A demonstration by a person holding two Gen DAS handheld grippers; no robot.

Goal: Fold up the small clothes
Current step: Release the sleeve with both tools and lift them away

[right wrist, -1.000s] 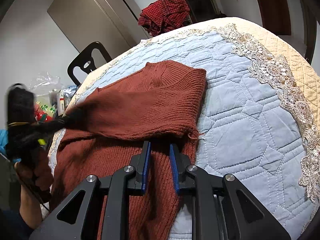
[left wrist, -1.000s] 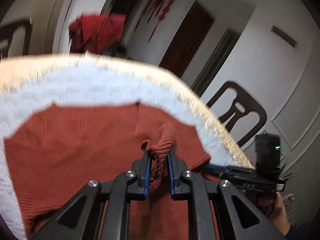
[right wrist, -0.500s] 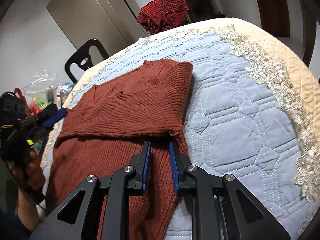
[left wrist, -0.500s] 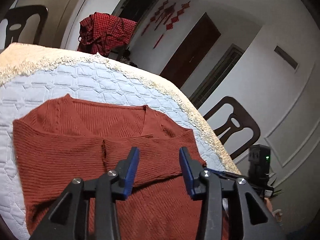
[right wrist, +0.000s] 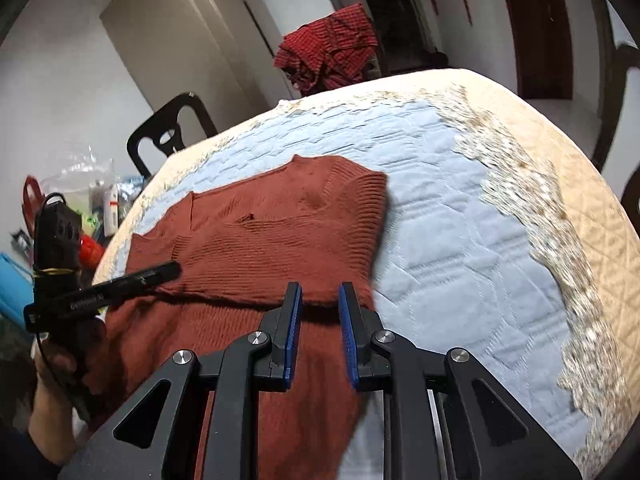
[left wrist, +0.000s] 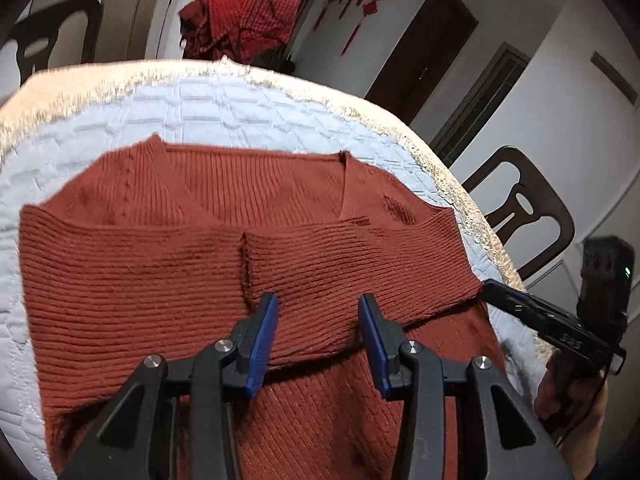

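Left claw (left wrist: 318, 320) hangs with its jaws spread wide, gripping nothing. Right claw (right wrist: 319, 312) has its jaws parted narrowly, gripping nothing.

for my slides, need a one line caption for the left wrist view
Open left hand-held gripper above a rust knit sweater, sleeves folded across, on a quilted blue cover.

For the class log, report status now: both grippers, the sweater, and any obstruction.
Left gripper open, empty, over the sweater. Right gripper open, empty, at the folded sleeve's edge. Both sleeves folded across the chest, flat on the quilt. No obstruction seen.

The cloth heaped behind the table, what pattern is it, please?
Red and dark checks, clearest from the right wrist.
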